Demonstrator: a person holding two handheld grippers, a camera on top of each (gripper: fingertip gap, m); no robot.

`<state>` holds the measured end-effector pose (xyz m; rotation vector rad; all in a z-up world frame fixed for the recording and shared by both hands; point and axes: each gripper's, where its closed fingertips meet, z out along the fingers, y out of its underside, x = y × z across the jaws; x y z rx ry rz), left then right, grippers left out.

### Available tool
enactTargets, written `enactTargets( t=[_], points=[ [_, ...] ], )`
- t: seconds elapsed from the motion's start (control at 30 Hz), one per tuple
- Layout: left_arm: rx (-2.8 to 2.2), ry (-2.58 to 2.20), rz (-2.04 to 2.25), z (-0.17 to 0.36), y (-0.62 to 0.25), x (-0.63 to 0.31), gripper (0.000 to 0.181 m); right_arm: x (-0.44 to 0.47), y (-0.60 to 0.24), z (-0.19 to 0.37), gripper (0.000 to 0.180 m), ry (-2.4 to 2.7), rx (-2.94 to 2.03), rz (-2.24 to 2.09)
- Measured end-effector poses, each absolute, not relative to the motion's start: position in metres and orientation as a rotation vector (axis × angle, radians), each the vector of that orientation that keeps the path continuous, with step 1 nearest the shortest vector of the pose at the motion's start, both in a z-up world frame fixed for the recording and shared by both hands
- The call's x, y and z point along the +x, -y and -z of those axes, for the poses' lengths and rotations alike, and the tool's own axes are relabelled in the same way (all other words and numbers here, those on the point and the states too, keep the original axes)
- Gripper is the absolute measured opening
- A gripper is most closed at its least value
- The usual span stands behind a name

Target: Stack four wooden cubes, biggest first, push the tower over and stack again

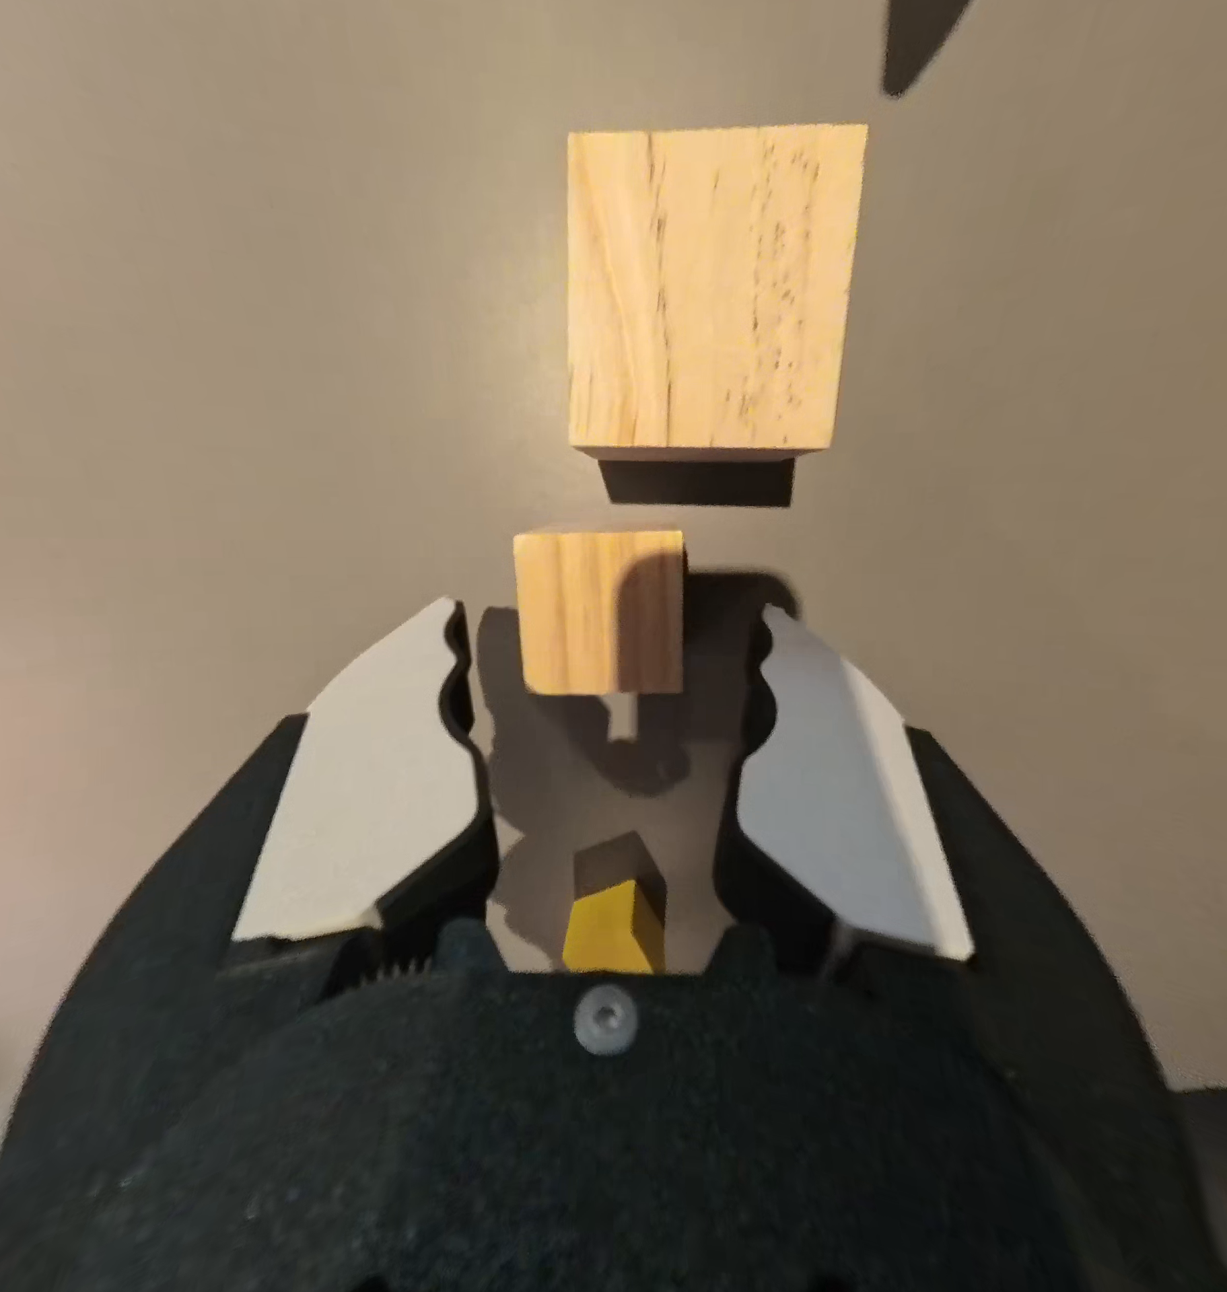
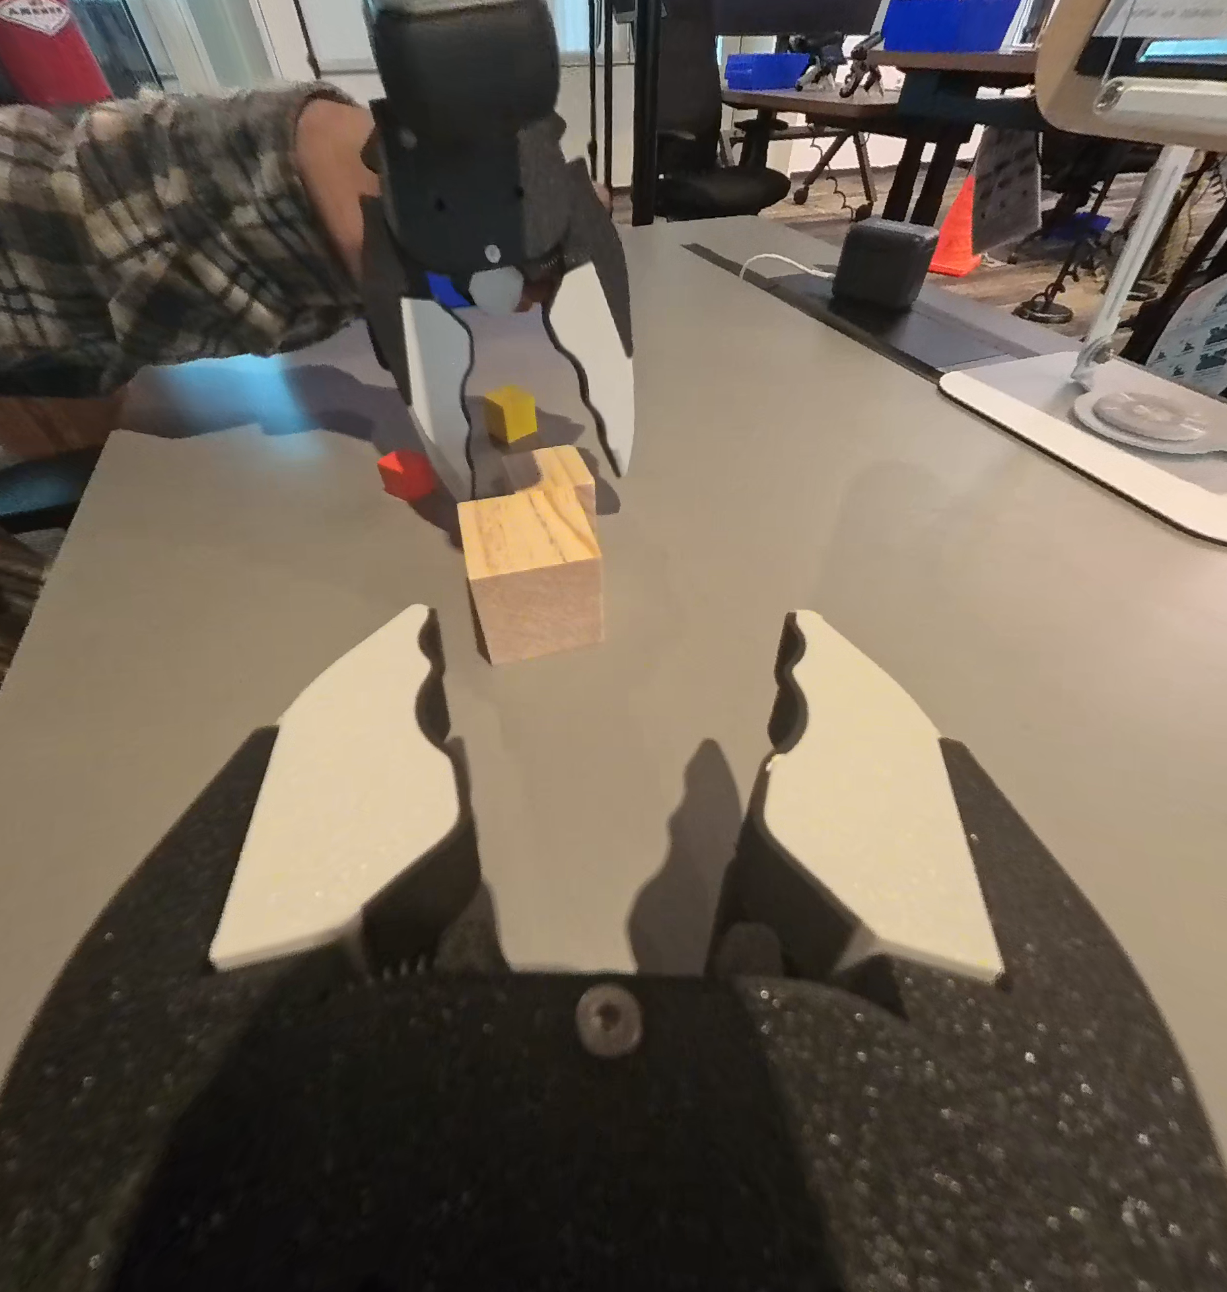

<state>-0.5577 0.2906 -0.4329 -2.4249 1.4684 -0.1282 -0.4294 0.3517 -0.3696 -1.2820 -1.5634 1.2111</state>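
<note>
The biggest wooden cube [image 1: 708, 286] [image 2: 533, 580] stands on the grey table [image 2: 806, 559]. A smaller wooden cube [image 1: 596, 612] [image 2: 568, 475] sits just behind it, seen from the right wrist. My left gripper [image 1: 614, 608] [image 2: 537, 475] points down over this smaller cube, open, with a finger on each side and a gap to both. A small yellow cube [image 1: 614, 930] [image 2: 511, 412] and a small red cube [image 2: 404, 474] lie beyond. My right gripper [image 2: 610, 619] is open and empty, low over the table in front of the big cube.
A person's plaid sleeve [image 2: 142, 224] holds the left gripper. A black box with a white cable [image 2: 883, 262] sits at the back right. A white monitor base [image 2: 1121, 433] lies at the right. The table's left edge [image 2: 30, 629] is near. Some 15 cm of space lies between my two pairs of fingers. It is some 7 cm from my right tips to the biggest wooden cube [image 2: 533, 580]. It is also in sight in the left wrist view [image 1: 728, 139].
</note>
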Motion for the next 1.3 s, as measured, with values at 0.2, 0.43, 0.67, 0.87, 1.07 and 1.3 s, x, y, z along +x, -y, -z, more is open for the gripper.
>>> enactTargets(
  t=[0.2, 0.43, 0.67, 0.87, 1.07, 1.3],
  points=[
    [-2.434, -1.500, 0.113, 0.444, -0.293, -0.557, 0.057, -0.430, -0.350, 0.369, 0.088, 1.568, -1.277, -1.217],
    [-2.417, -1.398, 0.112, 0.417, -0.301, -0.563, 0.045, -0.428, -0.351, 0.369, 0.081, 1.564, -1.279, -1.223],
    [-2.394, -1.276, 0.268, 0.358, -0.300, -0.528, 0.045, -0.429, -0.350, 0.372, 0.075, 1.591, -1.291, -1.229],
    [-2.374, -1.392, 0.246, 0.365, -0.300, -0.498, 0.045, -0.427, -0.350, 0.372, 0.073, 1.588, -1.290, -1.232],
    [-2.371, -1.367, 0.260, 0.365, -0.301, -0.500, 0.045, -0.428, -0.348, 0.374, 0.073, 1.601, -1.290, -1.223],
    [-2.372, -1.276, 0.247, 0.350, -0.293, -0.525, 0.045, -0.441, -0.337, 0.378, 0.091, 1.604, -1.325, -1.260]
  ],
)
